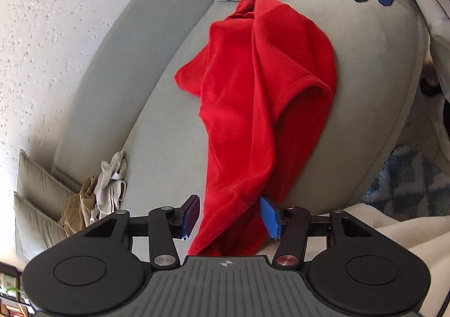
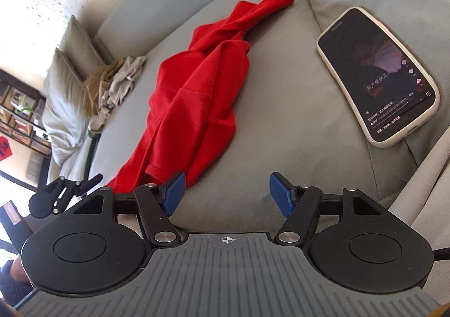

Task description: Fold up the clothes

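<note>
The hem of the red garment hangs between the pads of my left claw; the jaws stand apart, and I cannot tell if they press it. My right claw is open over the bare grey sofa cushion, just beside the crumpled garment. Farther away lie a phone, its screen showing small Chinese writing, and beige clothes near the pillows.
</note>
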Demonstrator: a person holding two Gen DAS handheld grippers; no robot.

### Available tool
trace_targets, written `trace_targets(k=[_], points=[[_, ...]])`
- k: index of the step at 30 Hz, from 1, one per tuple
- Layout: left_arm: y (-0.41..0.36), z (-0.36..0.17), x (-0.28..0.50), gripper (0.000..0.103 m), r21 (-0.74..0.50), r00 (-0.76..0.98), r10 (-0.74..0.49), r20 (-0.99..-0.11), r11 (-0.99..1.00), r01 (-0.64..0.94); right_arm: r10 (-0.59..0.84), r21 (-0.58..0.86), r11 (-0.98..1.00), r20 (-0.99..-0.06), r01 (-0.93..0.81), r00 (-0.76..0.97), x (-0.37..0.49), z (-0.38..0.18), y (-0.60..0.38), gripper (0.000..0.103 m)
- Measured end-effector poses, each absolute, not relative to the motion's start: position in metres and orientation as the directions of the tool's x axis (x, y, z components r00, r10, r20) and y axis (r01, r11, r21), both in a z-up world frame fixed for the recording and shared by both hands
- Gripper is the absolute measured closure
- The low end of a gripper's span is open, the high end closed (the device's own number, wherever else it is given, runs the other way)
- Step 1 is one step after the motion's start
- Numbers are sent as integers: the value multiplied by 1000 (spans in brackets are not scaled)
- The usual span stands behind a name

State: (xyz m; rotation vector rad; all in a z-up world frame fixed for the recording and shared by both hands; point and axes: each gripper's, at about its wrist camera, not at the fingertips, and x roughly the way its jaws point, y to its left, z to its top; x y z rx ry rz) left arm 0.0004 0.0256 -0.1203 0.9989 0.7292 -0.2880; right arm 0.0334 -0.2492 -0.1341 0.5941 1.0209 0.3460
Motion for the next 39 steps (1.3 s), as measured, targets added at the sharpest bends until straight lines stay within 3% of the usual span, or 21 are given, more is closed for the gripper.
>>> trace_targets(k=[4,8,12,16,19,25,29,30,32,34,39], points=[[28,-121,11,95,652,722,97,-685,523,549,530,611,791,-694,10,487,34,-135,-250,34],[52,-90,27,95,480,717,16,-697,752,451,541,617,787,-692,3,478,37,-137,-246,33],[121,-54,52,95,-36,725,-160,-670,982,183,595,667,745,-659,-9,460,49,-144,-236,32],[189,-59,62,95,-463,770,-211,-603,878,-122,573,661,750,-644,-8,506,59,-147,-228,40],[220,-82,61,96,-622,771,-231,-593,739,-257,579,695,719,-597,-4,555,63,-143,-233,50],[238,-112,63,101,-687,760,-225,-610,628,-366,577,732,682,-537,-1,615,92,-127,-234,59],[238,-113,61,100,-666,765,-219,-605,666,-336,567,706,708,-570,3,595,108,-120,-222,63],[233,-108,58,97,-646,769,-228,-597,705,-293,565,704,710,-579,11,588,111,-119,-220,63],[224,-99,52,66,-599,775,-247,-582,774,-203,562,703,710,-588,25,581,111,-123,-223,63],[211,-89,48,60,-514,769,-258,-585,852,-105,561,701,712,-602,41,569,110,-130,-226,63],[162,-77,35,54,-77,747,-129,-652,992,103,603,753,652,-587,90,540,111,-145,-229,65]])
